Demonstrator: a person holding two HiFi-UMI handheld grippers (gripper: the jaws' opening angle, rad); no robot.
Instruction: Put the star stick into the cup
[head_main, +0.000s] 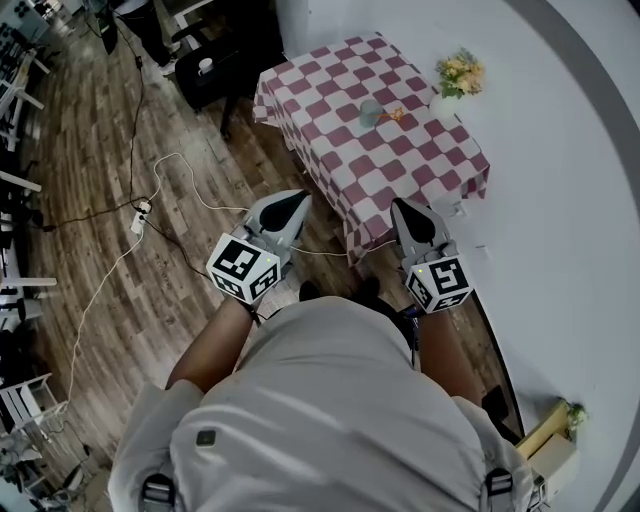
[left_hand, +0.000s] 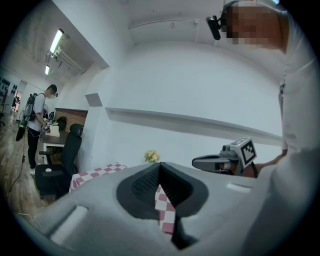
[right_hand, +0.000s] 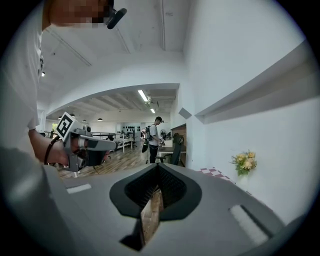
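Observation:
A table (head_main: 340, 170) with a red-and-white checked cloth stands ahead of me. On its far part sits a pale translucent cup (head_main: 369, 112), and a small orange thing, probably the star stick (head_main: 395, 114), lies right beside it. Both grippers are held near my body, short of the table's near edge. My left gripper (head_main: 290, 206) has its jaws closed together with nothing in them, and its own view shows the tips (left_hand: 160, 165) meeting. My right gripper (head_main: 410, 211) is likewise shut and empty (right_hand: 157, 167).
A bunch of yellow flowers (head_main: 460, 72) stands at the table's far right corner by the white wall. A white cable and power strip (head_main: 140, 215) lie on the wooden floor to the left. A black chair (head_main: 215, 70) stands beyond the table. Another person (left_hand: 37, 120) stands far off.

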